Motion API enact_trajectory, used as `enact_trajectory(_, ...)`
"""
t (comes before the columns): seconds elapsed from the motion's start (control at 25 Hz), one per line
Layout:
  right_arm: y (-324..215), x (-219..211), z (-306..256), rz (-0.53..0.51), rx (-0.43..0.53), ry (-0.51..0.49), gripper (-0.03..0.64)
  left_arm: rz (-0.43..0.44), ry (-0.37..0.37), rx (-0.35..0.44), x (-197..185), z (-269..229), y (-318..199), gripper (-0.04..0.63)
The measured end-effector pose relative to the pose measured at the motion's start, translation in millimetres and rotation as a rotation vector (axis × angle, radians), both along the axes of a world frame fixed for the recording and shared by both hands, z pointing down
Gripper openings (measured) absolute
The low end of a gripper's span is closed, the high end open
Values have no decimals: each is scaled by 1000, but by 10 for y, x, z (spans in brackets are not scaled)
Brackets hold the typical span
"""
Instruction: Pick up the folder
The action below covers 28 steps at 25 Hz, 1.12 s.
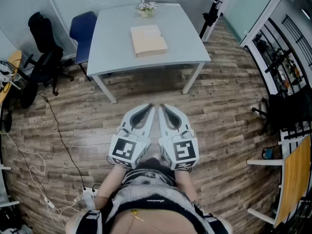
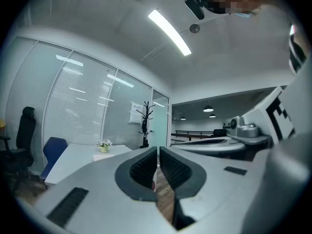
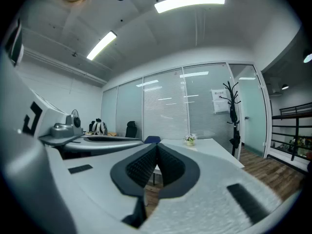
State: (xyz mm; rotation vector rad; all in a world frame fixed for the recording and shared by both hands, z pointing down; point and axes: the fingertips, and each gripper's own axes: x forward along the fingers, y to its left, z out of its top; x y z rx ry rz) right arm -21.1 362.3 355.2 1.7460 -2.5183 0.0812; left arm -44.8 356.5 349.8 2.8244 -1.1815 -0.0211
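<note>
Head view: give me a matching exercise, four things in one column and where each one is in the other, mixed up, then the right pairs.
Things:
1. folder
2. flower pot
3. blue chair
4. left gripper

Places:
A. at the far edge of the table
B. shut, over the wooden floor, short of the table
C. flat on the middle of the table
D. beside the table's left edge in the picture

Pairs: 1-C, 2-A, 3-D, 4-B

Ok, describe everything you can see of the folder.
The folder is a tan rectangle that looks like card or paper. It appears closed and lies flat on the pale grey table, toward its far side, just short of a small flower pot. Only the table touches it; nothing rests on it.
</note>
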Motion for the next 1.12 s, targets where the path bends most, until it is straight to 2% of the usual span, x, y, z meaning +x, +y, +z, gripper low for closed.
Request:
enact_trajectory(0.08, -7, 31, 11, 8, 5, -13, 3, -8, 4, -4, -9, 35, -23, 18)
enact_trajectory(0.24, -20, 91, 78, -4, -11, -27, 71, -22, 19, -15, -10, 95, -65, 34)
enact_trajectory(0.32, -26, 127, 121, -6, -22, -25, 93, -28, 21, -22, 3, 107, -81, 109)
enact_trajectory(0.84, -143, 343, 265, -8, -58, -7, 122, -31, 25, -34, 123, 263, -155, 110)
enact_trajectory(1.12, -527, 294, 273, 6, -61, -3, 135, -26, 32, -43, 71, 309, -547, 110)
